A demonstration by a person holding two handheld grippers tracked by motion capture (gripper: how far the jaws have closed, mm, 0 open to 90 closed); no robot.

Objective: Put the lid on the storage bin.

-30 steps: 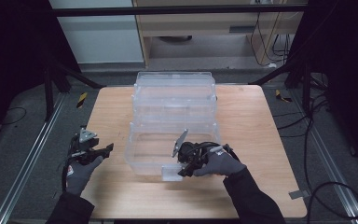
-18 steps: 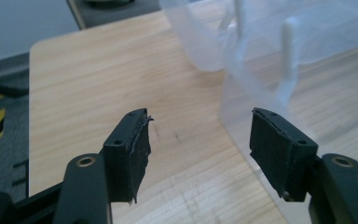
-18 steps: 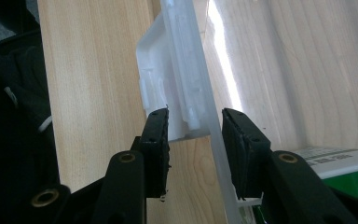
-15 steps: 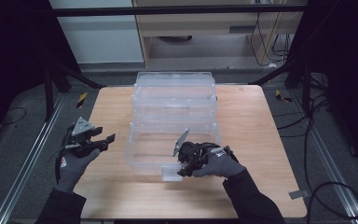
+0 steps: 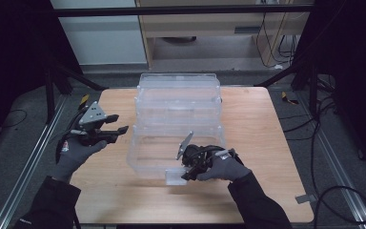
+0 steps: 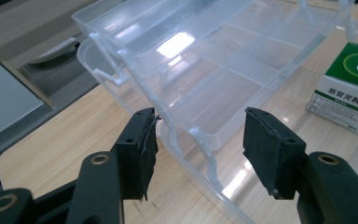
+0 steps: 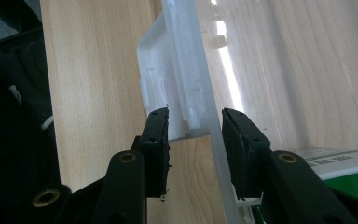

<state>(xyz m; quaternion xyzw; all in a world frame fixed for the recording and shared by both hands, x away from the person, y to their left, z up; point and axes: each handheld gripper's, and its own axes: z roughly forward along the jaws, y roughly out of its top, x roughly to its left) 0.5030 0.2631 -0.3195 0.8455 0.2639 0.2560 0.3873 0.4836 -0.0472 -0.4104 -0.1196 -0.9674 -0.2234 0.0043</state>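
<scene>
The clear plastic tiered organiser box (image 5: 178, 124) is seen mid-table on the light wooden tabletop (image 5: 262, 124). Its white front latch (image 7: 168, 93) is clamped between the jaws of the right gripper (image 5: 187, 168). The left gripper (image 5: 116, 125) is held raised left of the box; its jaws, just closing, stand apart with nothing gripped. A green-and-white carton (image 6: 349, 88) lies inside.

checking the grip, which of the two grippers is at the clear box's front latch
The right gripper: its jaws straddle the front wall and latch tab of the clear tiered box. The left gripper hangs in the air beside the box, holding nothing.
</scene>
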